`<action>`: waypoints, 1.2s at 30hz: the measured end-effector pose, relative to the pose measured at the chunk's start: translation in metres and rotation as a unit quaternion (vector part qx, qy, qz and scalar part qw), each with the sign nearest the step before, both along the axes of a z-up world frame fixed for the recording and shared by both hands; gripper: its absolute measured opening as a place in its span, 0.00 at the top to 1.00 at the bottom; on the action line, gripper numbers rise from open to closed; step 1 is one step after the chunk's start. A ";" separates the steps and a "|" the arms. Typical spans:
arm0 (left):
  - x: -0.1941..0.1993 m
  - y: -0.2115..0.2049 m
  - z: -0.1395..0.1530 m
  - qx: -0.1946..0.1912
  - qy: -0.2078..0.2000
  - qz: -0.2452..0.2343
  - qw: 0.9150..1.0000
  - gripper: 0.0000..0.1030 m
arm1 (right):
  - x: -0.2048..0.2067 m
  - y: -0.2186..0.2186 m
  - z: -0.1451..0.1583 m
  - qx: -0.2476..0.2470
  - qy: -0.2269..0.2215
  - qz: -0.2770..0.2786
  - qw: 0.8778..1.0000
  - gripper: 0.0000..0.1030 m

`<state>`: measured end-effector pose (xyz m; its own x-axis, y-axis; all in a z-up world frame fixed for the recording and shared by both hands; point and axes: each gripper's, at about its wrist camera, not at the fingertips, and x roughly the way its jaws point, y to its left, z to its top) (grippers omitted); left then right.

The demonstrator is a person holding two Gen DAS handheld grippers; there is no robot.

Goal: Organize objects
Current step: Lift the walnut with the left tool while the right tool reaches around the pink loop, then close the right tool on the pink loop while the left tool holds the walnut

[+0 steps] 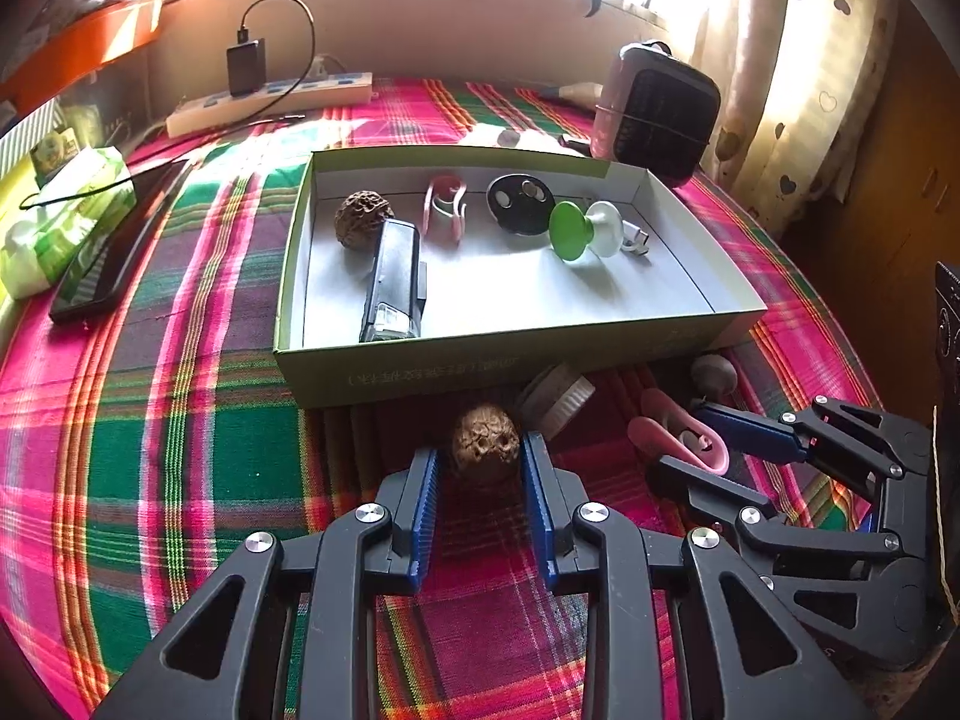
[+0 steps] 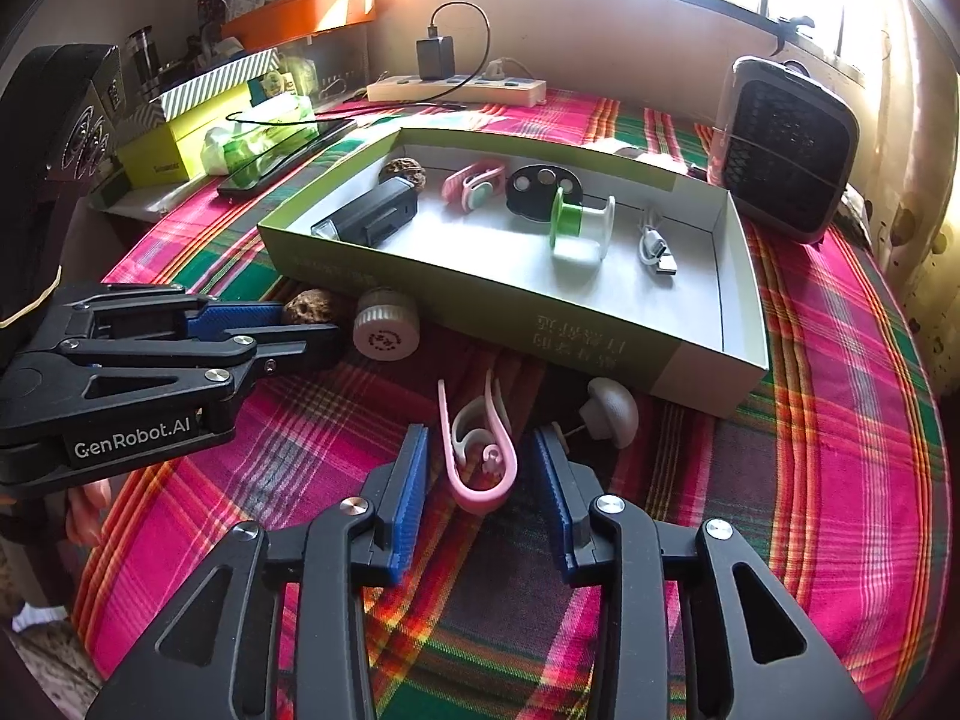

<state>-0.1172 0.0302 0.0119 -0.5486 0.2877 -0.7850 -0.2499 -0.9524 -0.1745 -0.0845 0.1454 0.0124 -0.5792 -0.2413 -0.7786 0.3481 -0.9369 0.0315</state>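
Here, surface: a plaid cloth (image 1: pixel 180 420) in pink, green and orange covers the table.
Box: a shallow green cardboard box (image 1: pixel 678 333) with a white floor lies open at mid-table.
Box contents: a walnut (image 1: pixel 360 217), a black rectangular device (image 1: pixel 393 282), a pink clip (image 1: pixel 445 210), a black oval piece (image 1: pixel 519 204), a green-and-white spool (image 1: pixel 585 231) and a white cable (image 2: pixel 655 249).
Left gripper (image 1: pixel 483 465): blue pads stand either side of a second walnut (image 1: pixel 485 441) lying on the cloth just outside the box's near wall; the right pad looks to touch it, a sliver of gap shows at the left, so a firm clamp cannot be told.
Right gripper (image 2: pixel 480 468): fingers apart, with a second pink clip (image 2: pixel 480 462) lying on the cloth between them, clear of both pads.
Loose items near the box: a white ribbed cap (image 2: pixel 385 324) beside the second walnut; a grey mushroom-shaped knob (image 2: pixel 612 408) just right of the right gripper.
Background: a power strip (image 1: pixel 270 99) with a black charger (image 1: pixel 246 66), a small dark-grilled fan (image 1: pixel 660 111), a phone (image 1: pixel 108 258) and a green tissue pack (image 1: pixel 60 216).
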 end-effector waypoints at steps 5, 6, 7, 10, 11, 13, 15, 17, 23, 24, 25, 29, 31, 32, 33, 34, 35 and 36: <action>-0.003 0.003 0.000 -0.007 0.001 0.001 1.000 0.75 | -0.001 -0.002 0.000 0.007 0.002 -0.001 1.000 0.65; -0.003 0.003 0.000 -0.007 0.000 0.003 1.000 0.75 | -0.002 -0.002 0.000 0.005 0.002 -0.002 1.000 0.65; -0.003 0.004 0.000 -0.007 0.000 0.005 1.000 0.75 | -0.002 -0.002 0.000 0.005 0.001 -0.003 1.000 0.65; -0.003 0.003 0.000 -0.007 0.003 0.004 1.000 0.75 | -0.002 -0.002 0.000 0.006 0.002 -0.003 1.000 0.65; -0.003 0.003 0.000 -0.005 0.002 0.005 1.000 0.75 | -0.002 -0.002 0.000 0.005 0.002 -0.004 1.000 0.65; -0.003 0.003 0.000 -0.004 0.002 0.007 1.000 0.76 | -0.001 -0.003 0.000 0.005 0.002 -0.005 1.000 0.65; -0.003 0.004 0.000 -0.010 0.005 0.007 1.000 0.77 | -0.001 -0.003 0.000 0.007 0.003 -0.005 1.000 0.65; -0.003 0.004 0.000 -0.012 0.006 0.007 1.000 0.77 | -0.001 -0.003 0.000 0.009 0.004 -0.009 1.000 0.71; -0.002 0.004 -0.001 -0.010 0.006 0.008 1.000 0.77 | -0.002 -0.001 0.000 0.009 0.004 -0.013 1.000 0.76; -0.002 0.004 -0.001 -0.009 0.006 0.008 1.000 0.77 | -0.002 -0.001 0.000 0.009 0.004 -0.013 1.000 0.76; -0.002 0.004 -0.001 -0.009 0.006 0.008 1.000 0.77 | -0.002 -0.001 0.000 0.009 0.004 -0.013 1.000 0.76; -0.001 0.004 -0.001 -0.009 0.006 0.008 1.000 0.77 | -0.002 -0.001 0.000 0.009 0.004 -0.013 1.000 0.76; -0.002 0.004 -0.001 -0.009 0.006 0.008 1.000 0.77 | -0.002 -0.001 0.000 0.008 0.004 -0.013 1.000 0.76; -0.001 0.004 -0.001 -0.008 0.006 0.009 1.000 0.77 | -0.002 -0.001 0.000 0.008 0.004 -0.013 1.000 0.76; -0.001 0.005 -0.001 -0.009 0.006 0.009 1.000 0.77 | -0.002 -0.001 0.000 0.009 0.004 -0.013 1.000 0.76; -0.001 0.004 -0.001 -0.009 0.006 0.008 1.000 0.77 | -0.002 -0.001 0.000 0.009 0.004 -0.013 1.000 0.76; -0.001 0.005 -0.001 -0.009 0.006 0.008 1.000 0.77 | -0.002 -0.001 0.000 0.009 0.004 -0.013 1.000 0.76; -0.001 0.005 -0.001 -0.010 0.007 0.008 1.000 0.77 | -0.002 -0.001 0.000 0.009 0.004 -0.013 1.000 0.76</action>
